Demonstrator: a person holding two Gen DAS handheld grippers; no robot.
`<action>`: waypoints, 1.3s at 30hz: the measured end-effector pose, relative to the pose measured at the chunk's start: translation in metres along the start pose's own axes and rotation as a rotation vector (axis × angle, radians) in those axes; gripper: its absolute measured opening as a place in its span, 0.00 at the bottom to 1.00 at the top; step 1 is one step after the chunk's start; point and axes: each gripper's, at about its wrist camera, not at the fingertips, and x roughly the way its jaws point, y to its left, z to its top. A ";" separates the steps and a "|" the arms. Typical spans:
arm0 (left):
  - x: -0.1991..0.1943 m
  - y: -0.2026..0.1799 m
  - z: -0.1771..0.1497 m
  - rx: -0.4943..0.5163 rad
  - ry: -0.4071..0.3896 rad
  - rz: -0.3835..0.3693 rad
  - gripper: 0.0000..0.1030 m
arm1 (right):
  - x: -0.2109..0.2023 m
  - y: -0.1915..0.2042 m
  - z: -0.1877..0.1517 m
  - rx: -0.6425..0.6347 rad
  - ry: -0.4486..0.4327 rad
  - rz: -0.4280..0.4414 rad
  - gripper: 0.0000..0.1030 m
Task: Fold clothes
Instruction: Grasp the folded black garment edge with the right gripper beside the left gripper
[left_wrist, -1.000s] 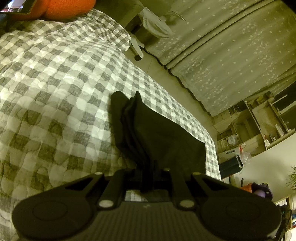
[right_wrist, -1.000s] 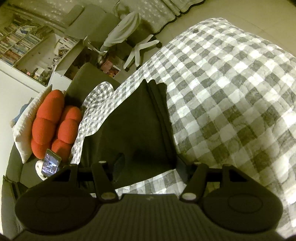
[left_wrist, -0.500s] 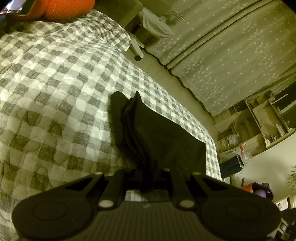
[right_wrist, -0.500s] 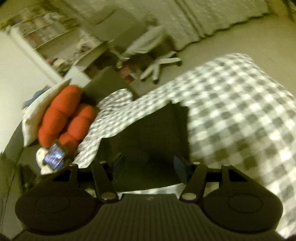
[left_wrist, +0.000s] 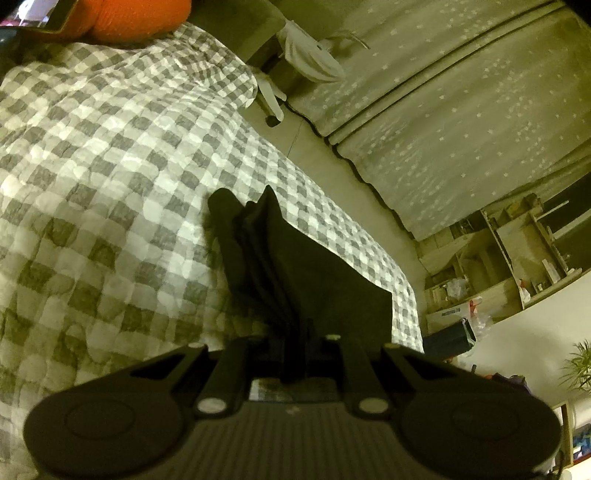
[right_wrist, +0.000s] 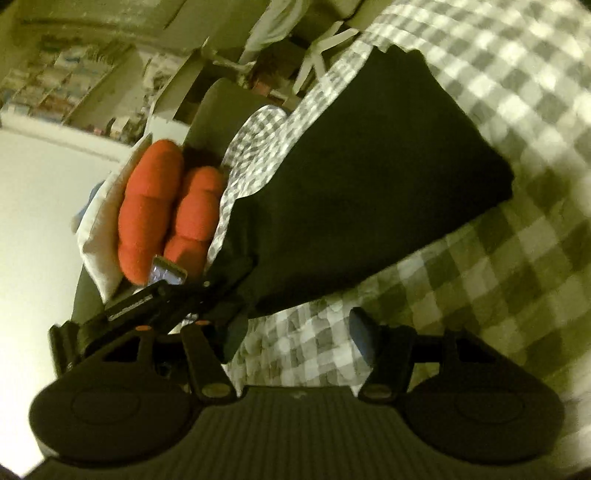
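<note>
Folded black garment (left_wrist: 314, 280) lying on checked bed quilt (left_wrist: 110, 166), one edge pinched in closed left hand-held gripper (left_wrist: 295, 347); right hand-held gripper (right_wrist: 295, 332) spread wide, empty, beside garment.

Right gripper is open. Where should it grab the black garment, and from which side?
Probably the free near corner of the black garment, approached from the near edge, opposite the left gripper that pinches one end. That corner lies flat on the checked bedspread ahead of the right gripper.
</note>
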 end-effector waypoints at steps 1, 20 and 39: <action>0.000 0.000 0.000 -0.004 0.001 0.000 0.08 | 0.002 -0.001 -0.001 0.023 -0.010 -0.004 0.63; 0.000 0.006 0.002 -0.020 0.013 0.001 0.08 | -0.029 -0.016 0.013 0.089 -0.385 -0.112 0.63; -0.001 0.011 0.000 -0.011 0.026 0.013 0.08 | -0.054 -0.034 0.038 0.050 -0.329 -0.167 0.58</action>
